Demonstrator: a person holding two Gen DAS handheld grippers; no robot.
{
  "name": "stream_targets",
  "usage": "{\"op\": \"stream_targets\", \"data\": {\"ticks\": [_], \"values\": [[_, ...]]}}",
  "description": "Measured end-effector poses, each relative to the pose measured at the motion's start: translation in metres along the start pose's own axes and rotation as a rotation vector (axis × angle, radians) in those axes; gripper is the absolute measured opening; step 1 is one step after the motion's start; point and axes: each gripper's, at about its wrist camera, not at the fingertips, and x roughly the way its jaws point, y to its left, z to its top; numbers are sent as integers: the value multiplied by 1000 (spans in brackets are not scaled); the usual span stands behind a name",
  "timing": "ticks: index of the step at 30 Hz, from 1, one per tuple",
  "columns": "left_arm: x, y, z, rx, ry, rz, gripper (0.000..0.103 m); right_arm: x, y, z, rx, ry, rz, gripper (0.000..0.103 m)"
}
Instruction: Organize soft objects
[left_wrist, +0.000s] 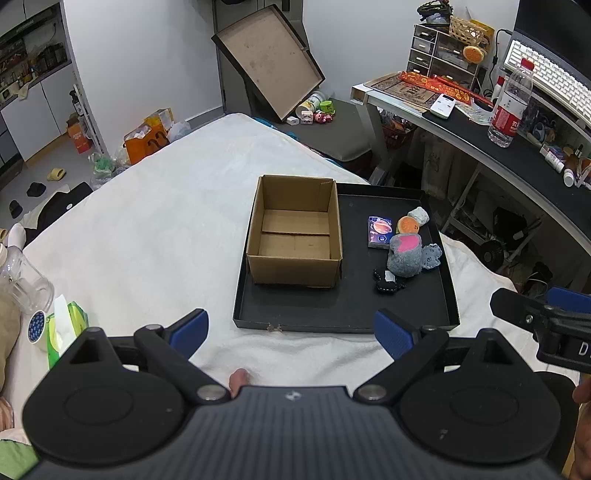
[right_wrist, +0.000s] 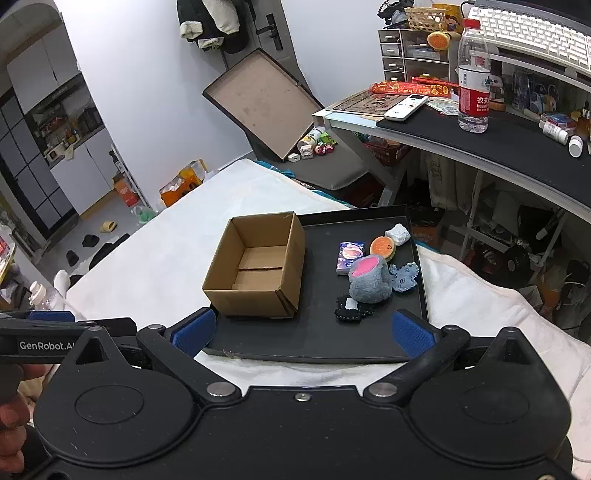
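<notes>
An empty open cardboard box (left_wrist: 295, 232) (right_wrist: 258, 269) stands on the left of a black tray (left_wrist: 347, 310) (right_wrist: 317, 339) on a white bed. On the tray's right lie a grey plush with a pink patch (left_wrist: 404, 254) (right_wrist: 369, 280), an orange round plush (left_wrist: 408, 224) (right_wrist: 383, 246), a grey-white lump (left_wrist: 418, 215) (right_wrist: 397, 233), a blue-grey flat plush (left_wrist: 431, 256) (right_wrist: 405, 277), a black plush (left_wrist: 386, 282) (right_wrist: 349, 311) and a small blue packet (left_wrist: 379, 232) (right_wrist: 350, 256). My left gripper (left_wrist: 291, 332) is open and empty before the tray's near edge. My right gripper (right_wrist: 303, 330) is open and empty over the near edge.
A desk (left_wrist: 480, 136) (right_wrist: 498, 140) with a water bottle (left_wrist: 511, 107) (right_wrist: 473, 77), remote and keyboard stands right. A tissue pack (left_wrist: 66, 325) and a clear plastic bottle (left_wrist: 22, 280) lie at the bed's left. A brown tray (left_wrist: 269, 59) leans against the far wall.
</notes>
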Motion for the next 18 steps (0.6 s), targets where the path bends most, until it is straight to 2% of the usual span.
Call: {"op": "stream_targets", "data": {"ticks": [18], "values": [[0,3,-1,-6,1,-1,95,2,6,0,-29,14,-15,103]]}}
